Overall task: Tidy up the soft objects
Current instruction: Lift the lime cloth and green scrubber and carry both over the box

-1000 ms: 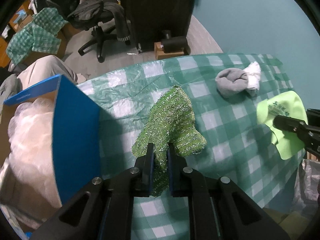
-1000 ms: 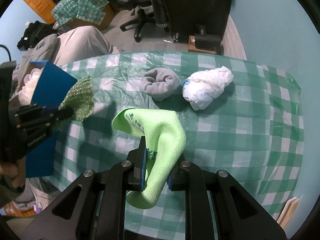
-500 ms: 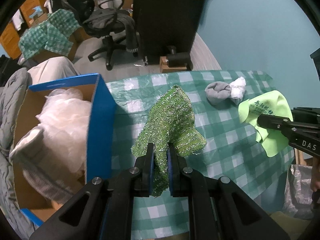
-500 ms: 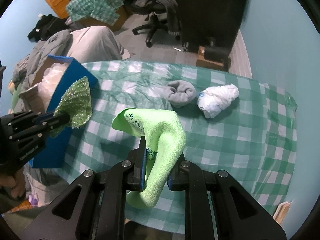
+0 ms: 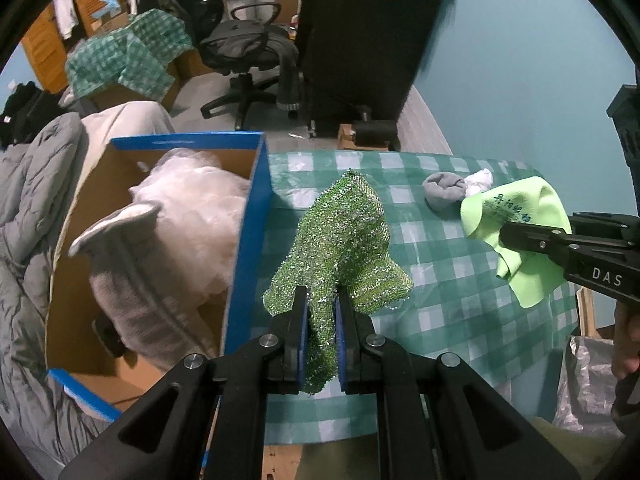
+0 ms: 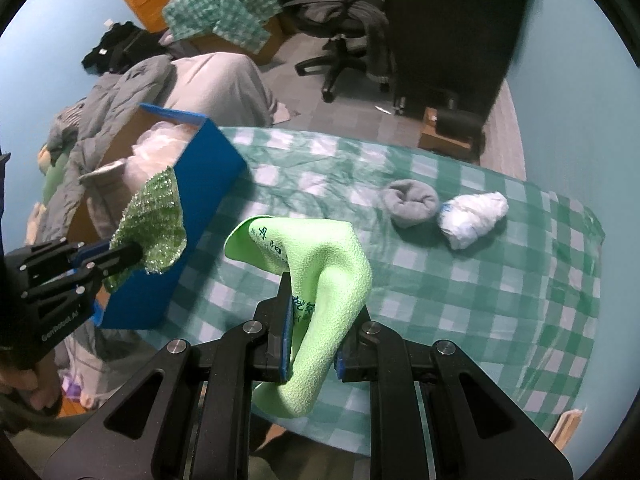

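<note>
- Both grippers have risen and drawn back since a second ago; the box's (image 5: pixel 244 216) open top now shows from the left wrist.
- Left gripper (image 5: pixel 321 312) pinches the scrubber (image 5: pixel 340 240), held in the air beside the box.
- Right gripper (image 6: pixel 316 300) pinches the cloth (image 6: pixel 332 280) above the table (image 6: pixel 500 280).
- Farther off, the sock (image 6: pixel 412 202) and white wad (image 6: pixel 472 216) lie touching.

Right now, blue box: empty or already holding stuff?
Holding stuff. The open-topped blue box contains a white fluffy bundle and a grey soft item.
</note>
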